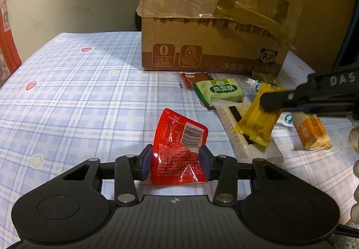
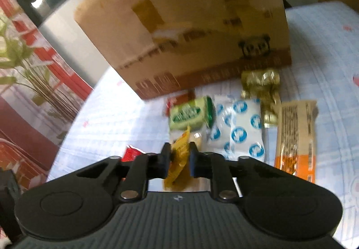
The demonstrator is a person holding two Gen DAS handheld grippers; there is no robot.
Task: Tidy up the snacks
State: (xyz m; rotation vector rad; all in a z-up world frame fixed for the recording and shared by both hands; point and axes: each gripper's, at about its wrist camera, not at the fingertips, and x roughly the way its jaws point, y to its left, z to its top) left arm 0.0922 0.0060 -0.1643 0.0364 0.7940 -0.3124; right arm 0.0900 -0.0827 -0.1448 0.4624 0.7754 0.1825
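Left gripper: matte black body, ribbed centre plate with a small compass-style mark, round caps either side, silver pivot screws, blue finger pads.
Right gripper: same black build, ribbed plate, silver screws, blue pads; white letters "DAS" along its side, right of the cardboard box.

BLUR: right wrist view smeared, cardboard box print unreadable | CUT OFF: box top, both views | HIDDEN: white bar partly under yellow packet
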